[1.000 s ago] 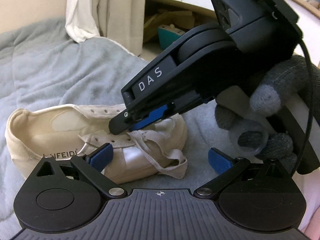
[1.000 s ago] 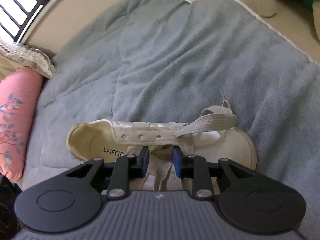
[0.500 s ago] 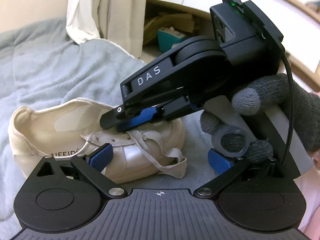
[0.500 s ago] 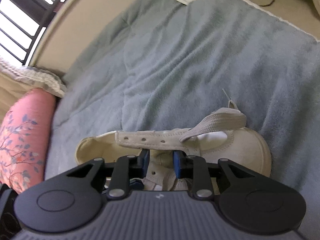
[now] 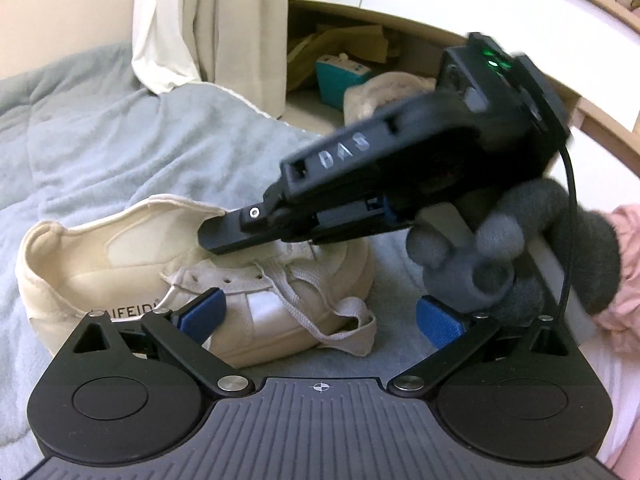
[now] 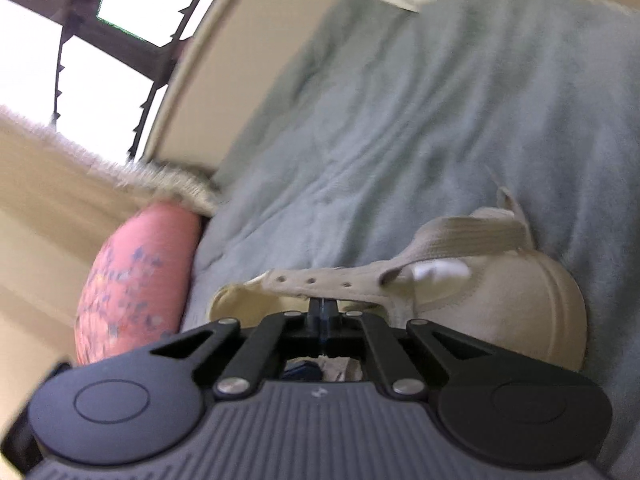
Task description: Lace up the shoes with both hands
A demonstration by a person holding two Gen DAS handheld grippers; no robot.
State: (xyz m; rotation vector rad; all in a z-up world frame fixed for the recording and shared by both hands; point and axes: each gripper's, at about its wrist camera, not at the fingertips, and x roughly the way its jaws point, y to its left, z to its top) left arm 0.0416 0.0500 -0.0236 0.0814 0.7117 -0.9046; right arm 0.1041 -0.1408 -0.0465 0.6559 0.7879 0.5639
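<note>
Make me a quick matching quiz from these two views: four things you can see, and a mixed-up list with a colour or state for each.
Things:
1. left gripper
2. right gripper
3. pillow
4. blanket

States:
A. pink with a floral print
B. jaws pressed together
C. grey-blue, under the shoe
D. jaws spread wide

Pairs: 1-D, 2-B, 3-A, 4-C
</note>
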